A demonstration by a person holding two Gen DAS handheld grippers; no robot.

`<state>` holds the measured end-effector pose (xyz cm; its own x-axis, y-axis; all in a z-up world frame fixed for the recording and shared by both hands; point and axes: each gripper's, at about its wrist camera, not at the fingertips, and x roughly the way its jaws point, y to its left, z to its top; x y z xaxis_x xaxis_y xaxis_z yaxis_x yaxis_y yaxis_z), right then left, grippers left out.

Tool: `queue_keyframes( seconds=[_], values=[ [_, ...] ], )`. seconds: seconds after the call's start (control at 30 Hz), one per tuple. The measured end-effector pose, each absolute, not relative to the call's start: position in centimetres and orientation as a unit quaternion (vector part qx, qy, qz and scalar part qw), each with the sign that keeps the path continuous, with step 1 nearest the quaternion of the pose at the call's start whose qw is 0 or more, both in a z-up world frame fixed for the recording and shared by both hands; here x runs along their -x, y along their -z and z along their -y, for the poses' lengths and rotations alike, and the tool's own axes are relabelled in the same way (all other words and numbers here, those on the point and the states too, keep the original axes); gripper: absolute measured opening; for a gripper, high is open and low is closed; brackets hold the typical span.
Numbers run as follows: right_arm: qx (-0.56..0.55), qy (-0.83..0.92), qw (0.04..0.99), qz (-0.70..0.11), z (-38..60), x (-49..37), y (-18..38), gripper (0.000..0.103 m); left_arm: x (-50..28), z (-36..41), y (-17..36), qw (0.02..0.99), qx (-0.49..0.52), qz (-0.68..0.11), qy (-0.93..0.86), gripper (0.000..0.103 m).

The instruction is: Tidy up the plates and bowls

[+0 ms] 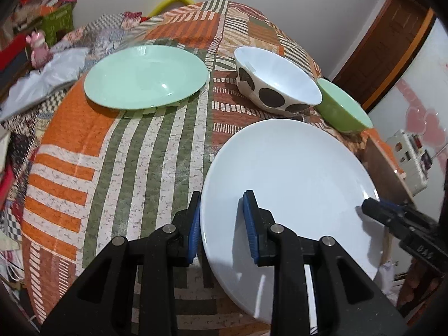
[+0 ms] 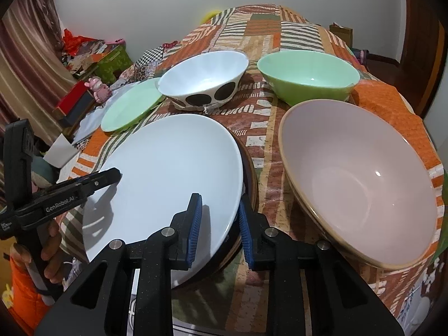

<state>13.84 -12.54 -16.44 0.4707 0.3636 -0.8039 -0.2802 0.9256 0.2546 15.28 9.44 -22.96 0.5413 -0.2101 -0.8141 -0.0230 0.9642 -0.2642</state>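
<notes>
A large white plate (image 1: 291,179) (image 2: 168,173) is held tilted above the patterned table by both grippers. My left gripper (image 1: 224,224) straddles its left rim, blue pads on either side. My right gripper (image 2: 221,226) straddles its right rim; a dark brown plate (image 2: 249,173) shows just under that rim. A pale green plate (image 1: 145,77) (image 2: 128,106) lies at the far left. A white bowl with black dots (image 1: 277,81) (image 2: 204,81) and a green bowl (image 1: 344,106) (image 2: 308,78) stand behind. A big pinkish bowl (image 2: 361,196) sits at the right.
The tablecloth (image 1: 126,154) is orange, green and white. Crumpled plastic (image 1: 47,75), a pink toy (image 1: 37,47) and boxes clutter the left side. A wall and a wooden door (image 1: 392,47) lie behind. The table's right edge drops off past the green bowl.
</notes>
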Motion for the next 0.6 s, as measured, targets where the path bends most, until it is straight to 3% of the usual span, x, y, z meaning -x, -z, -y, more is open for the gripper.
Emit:
queue_keyframes(
  seconds=[0.6],
  values=[
    [-0.011,-0.201,0.872,-0.446,12.7,-12.8,14.1,0.025,-12.8,-10.9,19.5,0.890,0.118,-0.439,0.023,0.029]
  ],
)
